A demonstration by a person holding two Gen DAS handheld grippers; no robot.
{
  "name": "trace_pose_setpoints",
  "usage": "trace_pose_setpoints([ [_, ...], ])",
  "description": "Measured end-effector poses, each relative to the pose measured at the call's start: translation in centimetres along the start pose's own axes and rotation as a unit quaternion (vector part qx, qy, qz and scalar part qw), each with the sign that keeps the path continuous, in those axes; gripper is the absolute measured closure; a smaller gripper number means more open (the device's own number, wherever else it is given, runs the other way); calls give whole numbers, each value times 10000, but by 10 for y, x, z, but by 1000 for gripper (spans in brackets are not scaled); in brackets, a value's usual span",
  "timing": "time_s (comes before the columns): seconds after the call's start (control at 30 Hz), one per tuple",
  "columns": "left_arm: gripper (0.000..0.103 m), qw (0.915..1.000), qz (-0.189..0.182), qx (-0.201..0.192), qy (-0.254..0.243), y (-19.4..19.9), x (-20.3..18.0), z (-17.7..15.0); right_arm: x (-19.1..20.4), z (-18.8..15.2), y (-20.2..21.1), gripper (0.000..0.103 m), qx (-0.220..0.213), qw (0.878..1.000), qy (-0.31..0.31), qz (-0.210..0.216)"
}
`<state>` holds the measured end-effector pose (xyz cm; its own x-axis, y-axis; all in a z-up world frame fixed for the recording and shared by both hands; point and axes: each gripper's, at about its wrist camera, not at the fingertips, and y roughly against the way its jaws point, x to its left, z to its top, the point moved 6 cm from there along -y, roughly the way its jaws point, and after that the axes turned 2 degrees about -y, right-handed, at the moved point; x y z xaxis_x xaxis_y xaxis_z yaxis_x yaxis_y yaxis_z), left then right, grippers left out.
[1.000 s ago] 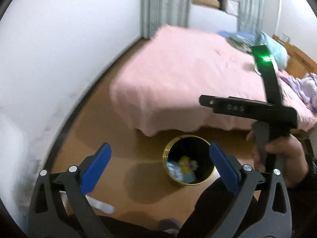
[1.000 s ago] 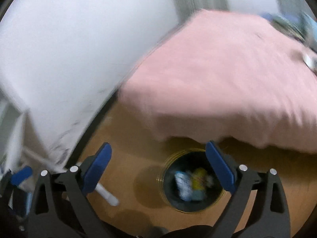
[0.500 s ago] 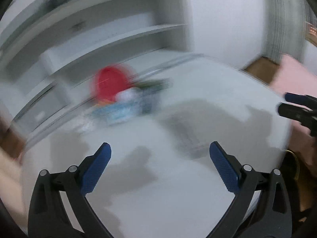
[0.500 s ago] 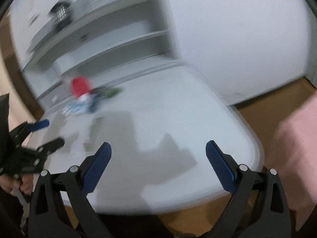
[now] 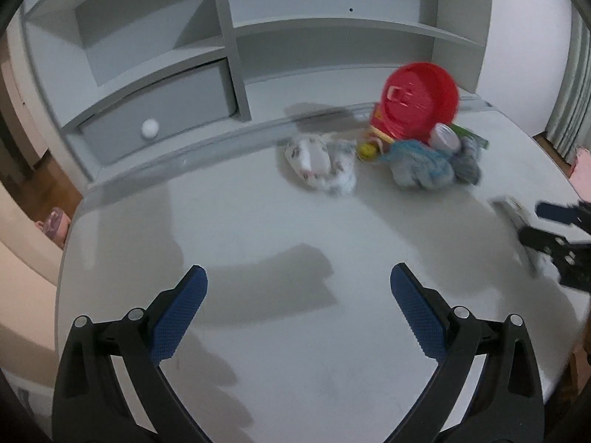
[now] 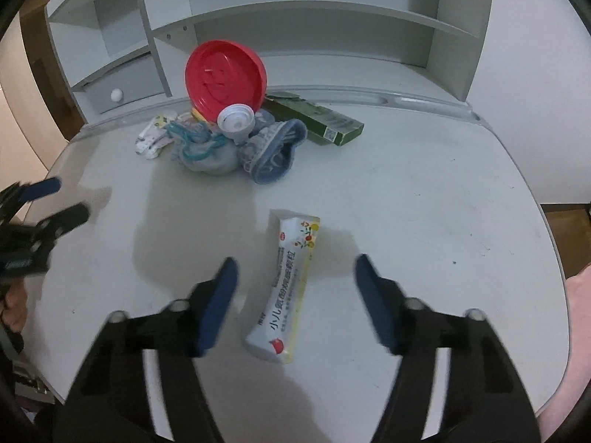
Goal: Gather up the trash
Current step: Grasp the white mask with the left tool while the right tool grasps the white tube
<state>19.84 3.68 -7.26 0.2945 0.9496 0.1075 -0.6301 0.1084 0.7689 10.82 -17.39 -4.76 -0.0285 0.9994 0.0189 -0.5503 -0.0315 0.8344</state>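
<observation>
One sachet (image 6: 293, 288), white and yellow with printed text and a red fruit mark, lies flat on the desk (image 6: 424, 221) between your right gripper (image 6: 295, 277) jaws, long axis running away from you. Right jaws wide open, empty. Left gripper (image 5: 298, 288), equally open and empty, sits well apart.

1. A sachet (image 6: 291, 288) lies on the desk (image 6: 424, 203), between the right gripper's (image 6: 293, 277) spread fingers.
2. Behind it sits a pile: lid (image 6: 225, 77), cap (image 6: 236, 120), socks (image 6: 240, 147).
3. A box (image 6: 317, 120) lies right of the pile.
4. Shelves (image 6: 295, 26) stand behind.
</observation>
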Motion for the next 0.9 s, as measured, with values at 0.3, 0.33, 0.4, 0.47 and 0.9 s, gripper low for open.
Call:
trace_pose_setpoints([
  [0.3,7,9998,-76,153,-55,-61,-12,50,3,-7,12,86,-56,9998,14,164],
  [0.33,7,9999,64,130,-52,-63,-11,52,3,-8,15,86,-67,9998,8,193],
  [0.4,7,9997,200,92,-73,-69,-9,56,1,-11,21,86,-107,9997,12,231],
  [0.47,7,9999,111,104,-42,-75,-8,58,-2,-13,25,86,-144,9996,2,224],
  [0.9,76,9993,-18,-385,24,-4,-25,68,-85,-47,73,86,-496,9959,-752,-5],
])
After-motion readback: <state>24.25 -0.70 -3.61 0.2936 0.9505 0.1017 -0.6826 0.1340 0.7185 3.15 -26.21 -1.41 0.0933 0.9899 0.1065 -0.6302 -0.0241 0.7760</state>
